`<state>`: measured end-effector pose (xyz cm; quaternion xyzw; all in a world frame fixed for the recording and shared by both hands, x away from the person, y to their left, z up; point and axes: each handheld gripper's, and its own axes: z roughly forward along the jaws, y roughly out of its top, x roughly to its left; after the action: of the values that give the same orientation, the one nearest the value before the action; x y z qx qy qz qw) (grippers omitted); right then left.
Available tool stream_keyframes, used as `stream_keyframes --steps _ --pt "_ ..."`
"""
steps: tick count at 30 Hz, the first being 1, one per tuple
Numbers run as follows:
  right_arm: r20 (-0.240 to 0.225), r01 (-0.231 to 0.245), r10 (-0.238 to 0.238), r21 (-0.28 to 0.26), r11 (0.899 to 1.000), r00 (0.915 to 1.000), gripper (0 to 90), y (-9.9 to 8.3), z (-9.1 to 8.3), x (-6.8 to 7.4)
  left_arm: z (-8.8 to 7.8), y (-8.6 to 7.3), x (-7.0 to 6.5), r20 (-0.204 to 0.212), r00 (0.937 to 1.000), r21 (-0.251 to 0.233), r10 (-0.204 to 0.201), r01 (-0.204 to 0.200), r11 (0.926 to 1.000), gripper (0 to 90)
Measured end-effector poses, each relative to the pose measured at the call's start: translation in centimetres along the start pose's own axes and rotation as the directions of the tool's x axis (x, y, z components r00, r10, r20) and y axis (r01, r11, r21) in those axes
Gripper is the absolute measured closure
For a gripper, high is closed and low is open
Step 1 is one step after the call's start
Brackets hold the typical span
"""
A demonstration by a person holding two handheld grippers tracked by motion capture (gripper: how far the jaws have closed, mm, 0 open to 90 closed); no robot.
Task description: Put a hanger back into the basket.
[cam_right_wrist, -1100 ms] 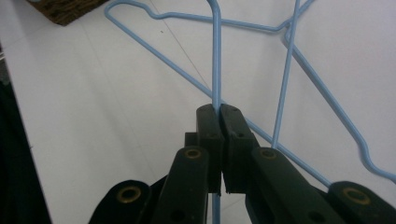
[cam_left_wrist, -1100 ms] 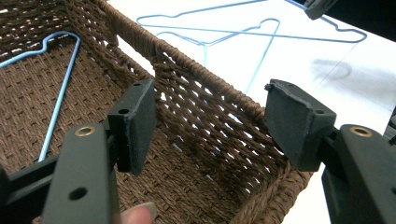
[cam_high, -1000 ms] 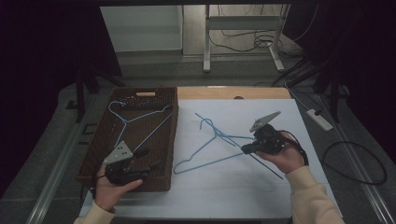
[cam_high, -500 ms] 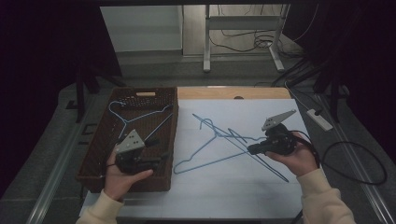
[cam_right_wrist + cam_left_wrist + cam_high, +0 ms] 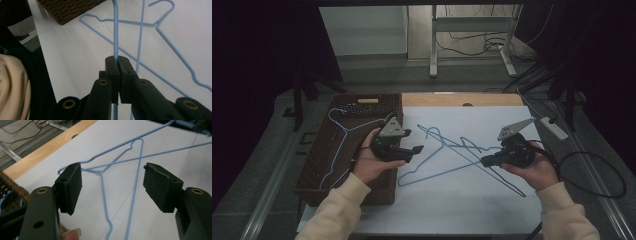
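Two blue wire hangers lie crossed on the white table top. My right gripper is shut on a straight wire of one of them, low over the table at the right. My left gripper hovers open by the right rim of the brown wicker basket, pointing at the hangers' hooks. Nothing sits between its pads. A third blue hanger lies inside the basket.
A white power strip and a looping black cable lie off the table's right side. A bare wooden strip runs along the far edge. Metal table legs and cables stand beyond.
My left gripper rose from the basket's near end and swung right toward the hangers, its jaws open. My right gripper drifted slightly right with the gripped hanger.
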<state>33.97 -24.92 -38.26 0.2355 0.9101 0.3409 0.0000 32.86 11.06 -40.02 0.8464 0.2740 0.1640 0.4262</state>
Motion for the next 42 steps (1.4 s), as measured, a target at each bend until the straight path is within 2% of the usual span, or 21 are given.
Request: stream_keyframes --steps 7,8,11,12,13,15,19,20,21,23,25,26,27,28,33,34,35,38,41,42 --pt "-0.032 0.007 -0.008 -0.010 1.000 0.9995 88.3 0.1 0.0 0.3 2.6 1.7 0.0 0.038 0.9969 0.032 0.070 -0.071 0.9970 33.0" --pt "-0.037 0.013 -0.013 -0.011 1.000 0.9992 88.3 0.1 0.0 0.3 3.2 1.9 0.0 0.058 0.9953 0.032 0.077 -0.079 0.9964 33.2" --pt "-0.048 0.019 -0.019 -0.014 1.000 0.9987 88.3 0.1 -0.1 0.4 4.0 2.2 -0.1 0.085 0.9906 0.040 0.107 -0.110 0.9931 33.8" --pt "-0.055 0.021 -0.021 -0.015 1.000 0.9983 88.3 0.1 -0.1 0.5 4.3 2.3 -0.1 0.091 0.9877 0.043 0.127 -0.131 0.9904 34.1" --pt "-0.055 0.021 -0.021 -0.015 1.000 0.9983 88.3 0.1 -0.1 0.5 4.3 2.3 -0.1 0.091 0.9877 0.043 0.127 -0.131 0.9904 34.8" --pt "-0.072 0.025 -0.027 -0.019 1.000 0.9970 88.3 0.1 -0.2 0.6 4.9 2.5 -0.3 0.115 0.9797 0.056 0.165 -0.172 0.9835 35.9" --pt "-0.093 0.042 -0.043 -0.018 0.999 0.9947 88.3 0.2 -0.2 0.7 5.7 2.6 -0.7 0.135 0.9647 0.076 0.227 -0.238 0.9682 40.7" --pt "-0.097 0.045 -0.047 -0.020 0.999 0.9942 88.3 0.2 -0.3 0.7 5.8 2.7 -0.8 0.141 0.9573 0.085 0.253 -0.266 0.9602 42.2" --pt "-0.105 0.050 -0.051 -0.020 0.999 0.9931 88.3 0.2 -0.3 0.7 5.9 2.7 -0.9 0.139 0.9541 0.086 0.265 -0.279 0.9566 44.3" --pt "-0.114 0.055 -0.057 -0.021 0.998 0.9918 88.3 0.2 -0.4 0.7 6.0 2.8 -1.2 0.141 0.9479 0.087 0.286 -0.299 0.9501 49.6" --pt "-0.122 0.059 -0.062 -0.024 0.998 0.9906 88.3 0.2 -0.6 0.6 6.0 2.8 -1.3 0.132 0.9426 0.102 0.307 -0.320 0.9418 60.5" --pt "-0.123 0.058 -0.060 -0.024 0.998 0.9905 88.2 0.2 -0.6 0.5 6.0 2.8 -1.4 0.129 0.9423 0.105 0.309 -0.323 0.9406 65.1" --pt "-0.121 0.057 -0.060 -0.023 0.998 0.9909 88.2 0.1 -0.7 0.4 6.0 2.8 -1.4 0.130 0.9399 0.106 0.316 -0.330 0.9381 68.6" --pt "-0.118 0.057 -0.059 -0.026 0.998 0.9912 88.2 0.1 -0.7 0.3 5.8 2.8 -1.5 0.132 0.9348 0.110 0.330 -0.344 0.9323 70.5" --pt "-0.070 0.041 -0.043 -0.035 0.999 0.9966 88.1 0.0 -0.9 -0.6 5.1 2.9 -2.1 0.134 0.9227 0.130 0.361 -0.378 0.9167 79.3" --pt "-0.056 0.035 -0.037 -0.043 0.998 0.9977 87.9 0.0 -0.9 -0.9 5.1 2.9 -2.1 0.134 0.9227 0.130 0.361 -0.378 0.9167 80.7" --pt "-0.056 0.033 -0.036 -0.049 0.998 0.9978 87.8 0.0 -0.9 -1.1 5.0 2.9 -2.2 0.135 0.9200 0.142 0.368 -0.385 0.9117 81.5" --pt "-0.036 0.032 -0.034 -0.069 0.997 0.9988 87.5 0.1 -1.0 -1.4 4.9 2.9 -2.4 0.138 0.9165 0.151 0.375 -0.394 0.9065 84.1" --pt "0.007 0.041 -0.041 -0.094 0.995 0.9992 86.4 0.1 -1.2 -1.6 4.9 2.9 -2.6 0.146 0.9159 0.148 0.374 -0.394 0.9072 86.3" --pt "0.007 0.041 -0.041 -0.094 0.995 0.9992 86.4 0.1 -1.2 -1.6 4.9 2.9 -2.6 0.146 0.9159 0.148 0.374 -0.394 0.9072 86.6"
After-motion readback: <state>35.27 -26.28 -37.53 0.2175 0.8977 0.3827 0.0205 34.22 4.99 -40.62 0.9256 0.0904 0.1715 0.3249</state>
